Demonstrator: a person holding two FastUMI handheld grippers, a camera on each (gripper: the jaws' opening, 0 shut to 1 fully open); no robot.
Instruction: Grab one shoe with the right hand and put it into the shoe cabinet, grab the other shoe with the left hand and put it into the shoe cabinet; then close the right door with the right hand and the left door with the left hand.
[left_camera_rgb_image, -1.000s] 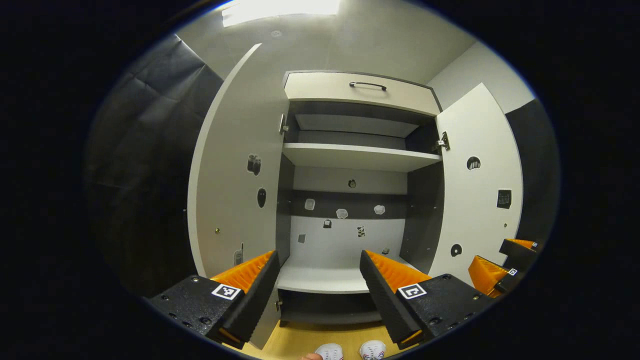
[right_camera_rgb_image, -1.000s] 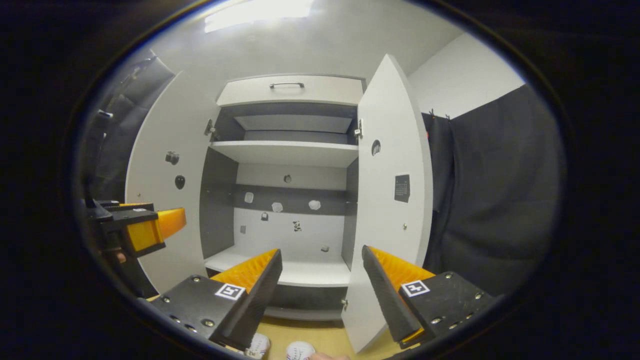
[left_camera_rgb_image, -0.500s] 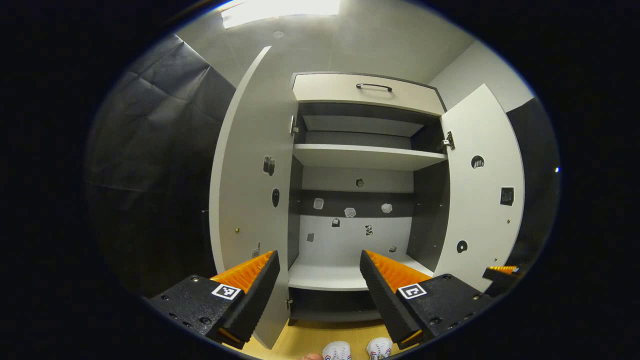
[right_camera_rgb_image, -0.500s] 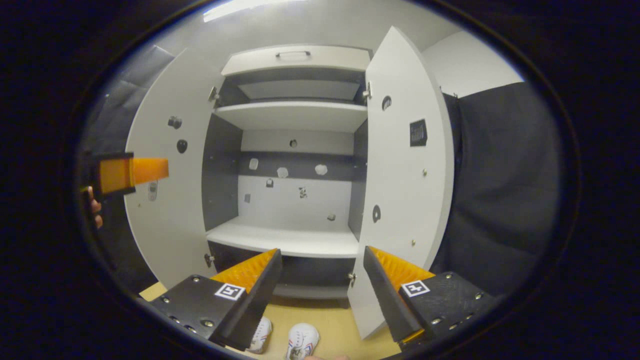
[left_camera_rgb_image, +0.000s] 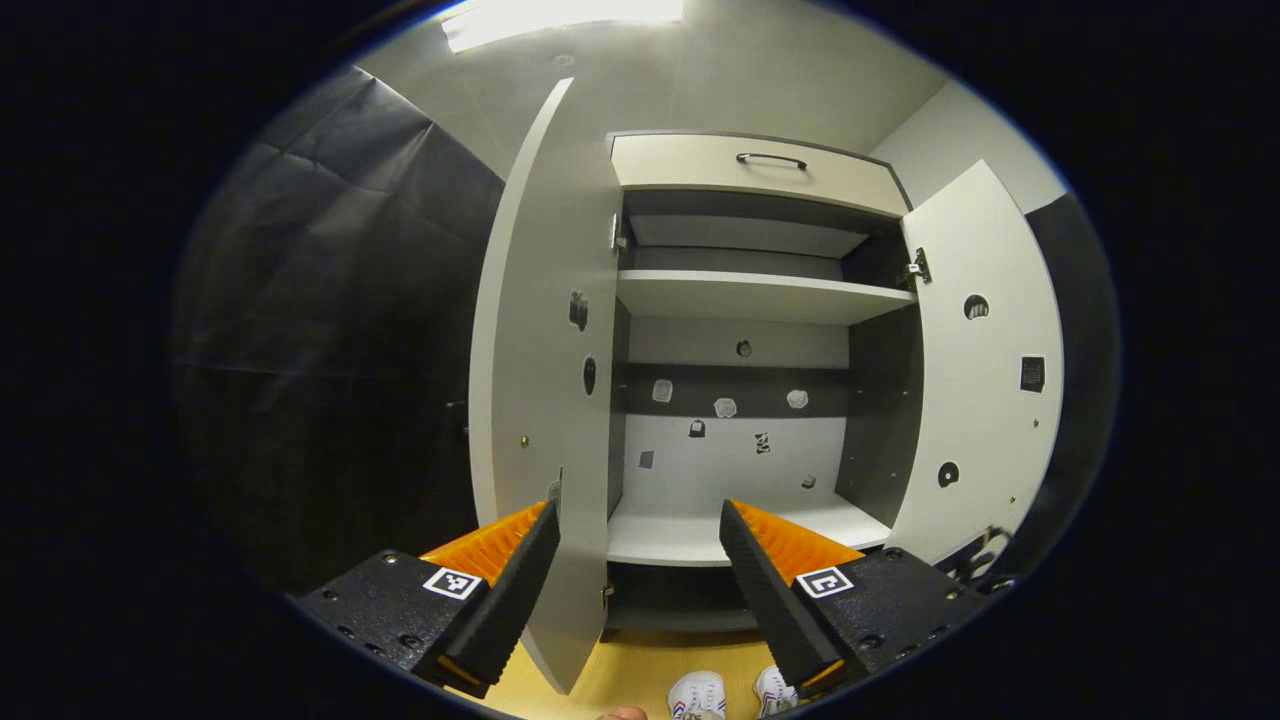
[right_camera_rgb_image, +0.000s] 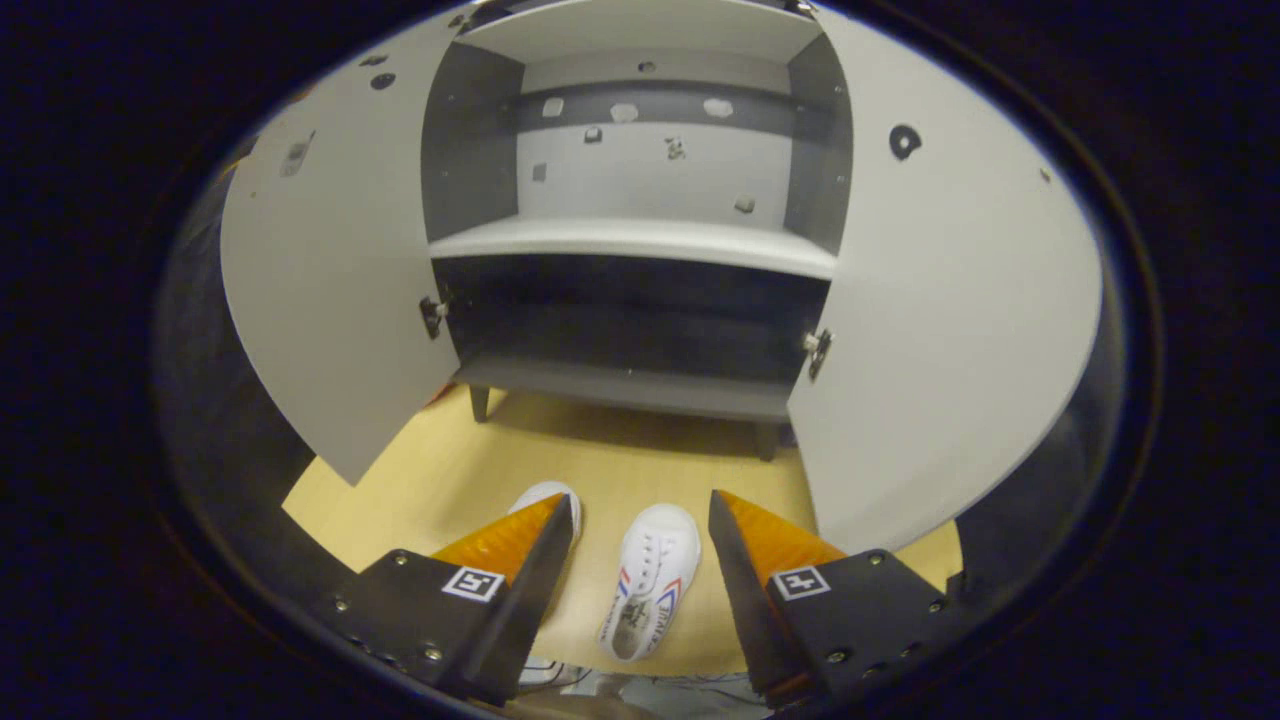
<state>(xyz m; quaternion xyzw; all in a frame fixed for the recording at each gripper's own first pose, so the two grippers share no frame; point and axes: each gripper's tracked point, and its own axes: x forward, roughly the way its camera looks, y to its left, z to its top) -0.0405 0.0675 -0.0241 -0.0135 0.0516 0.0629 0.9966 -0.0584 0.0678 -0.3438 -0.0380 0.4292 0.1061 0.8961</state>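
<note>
Lying between the right gripper (right_camera_rgb_image: 640, 530)'s wide-open, empty jaws, a white shoe (right_camera_rgb_image: 648, 580) shows red-and-blue side stripes.

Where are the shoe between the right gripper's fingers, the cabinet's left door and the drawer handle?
Shoe (right_camera_rgb_image: 650, 575): right gripper view, on its laced upper.
Left door (left_camera_rgb_image: 545, 330): left gripper view, on the inner face of the open panel.
Drawer handle (left_camera_rgb_image: 771, 159): left gripper view, on the middle of the bar.

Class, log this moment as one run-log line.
right gripper: open above white canvas shoe | left gripper: open, facing grey shoe cabinet | doors open | shoes on floor
</note>
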